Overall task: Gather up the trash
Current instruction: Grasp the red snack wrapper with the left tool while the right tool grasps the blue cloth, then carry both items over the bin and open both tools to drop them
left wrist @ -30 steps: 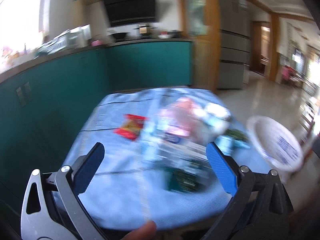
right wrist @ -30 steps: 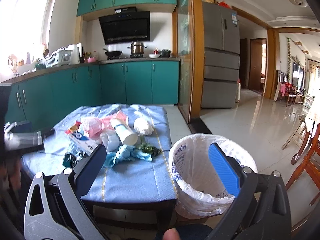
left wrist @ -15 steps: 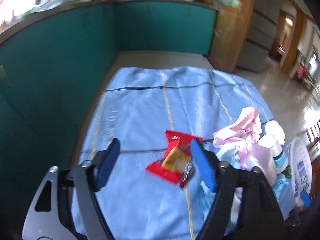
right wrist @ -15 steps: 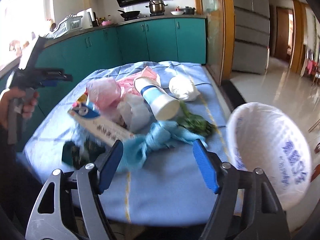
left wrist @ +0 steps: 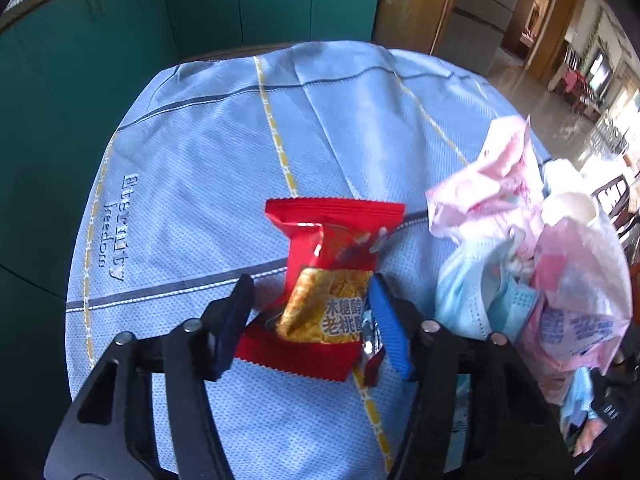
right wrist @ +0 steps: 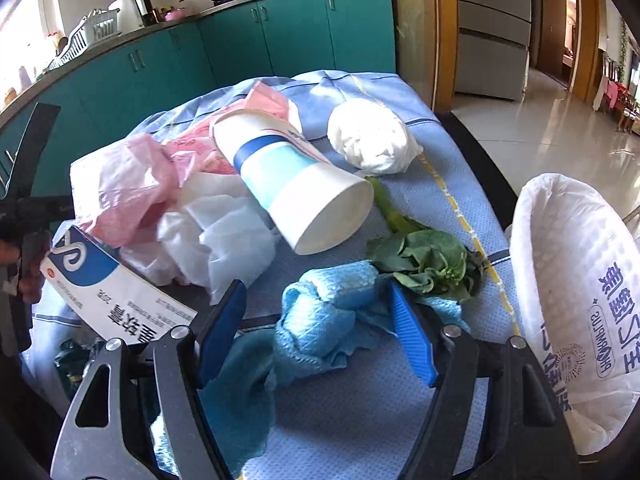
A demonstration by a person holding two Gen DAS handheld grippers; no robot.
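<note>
My left gripper [left wrist: 310,312], jaws just closing, straddled the red crinkled snack packet [left wrist: 328,280], perhaps touching; my right gripper [right wrist: 312,328], also closing, flanked the crumpled blue cloth [right wrist: 320,328] ungripped.

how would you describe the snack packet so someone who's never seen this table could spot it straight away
Start at the light blue tablecloth over the table. Left of the heap of pink bags and face masks, the snack packet lies alone between the left gripper fingers. It is the only bright red wrapper, with a yellow printed centre.
</note>
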